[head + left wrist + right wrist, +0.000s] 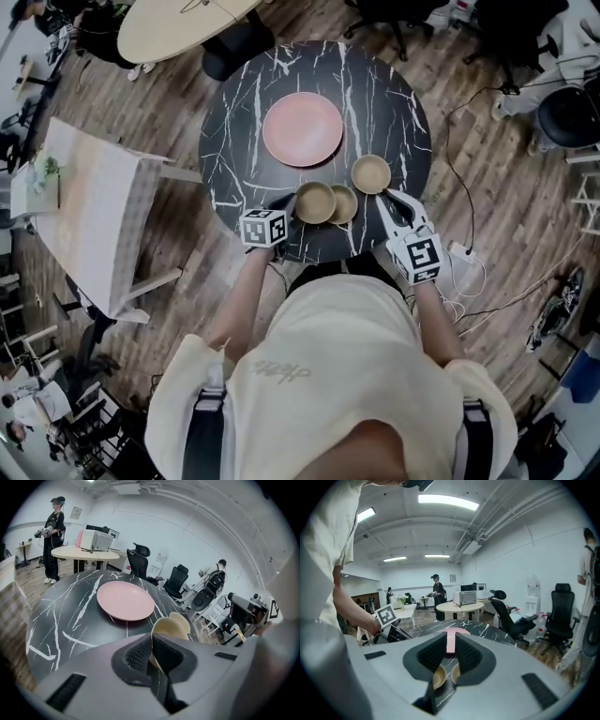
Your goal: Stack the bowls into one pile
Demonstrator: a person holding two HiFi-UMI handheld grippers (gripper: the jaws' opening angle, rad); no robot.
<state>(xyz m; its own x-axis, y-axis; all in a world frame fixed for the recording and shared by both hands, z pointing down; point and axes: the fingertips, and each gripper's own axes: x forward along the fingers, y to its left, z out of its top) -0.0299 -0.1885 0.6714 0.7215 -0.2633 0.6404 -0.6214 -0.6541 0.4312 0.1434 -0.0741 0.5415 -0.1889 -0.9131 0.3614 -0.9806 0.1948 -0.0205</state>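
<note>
Three bowls sit at the near edge of the table (234, 141), none nested yet.

- First bowl (316, 202): the left gripper (284, 206) has its jaws clenched on the rim. The bowl is tipped in the left gripper view.
- Second bowl (347, 204): just beside the first, edges overlapping from above. Can't tell if they touch.
- Third bowl (371, 173): apart, further right, close to the right gripper (392, 197). Those jaws are part-open with nothing between the pads.
- Pink plate (302, 129): behind the bowls, not involved.

Judgement: the first stacking looks under way. No pile has formed, so all the joining is left.
</note>
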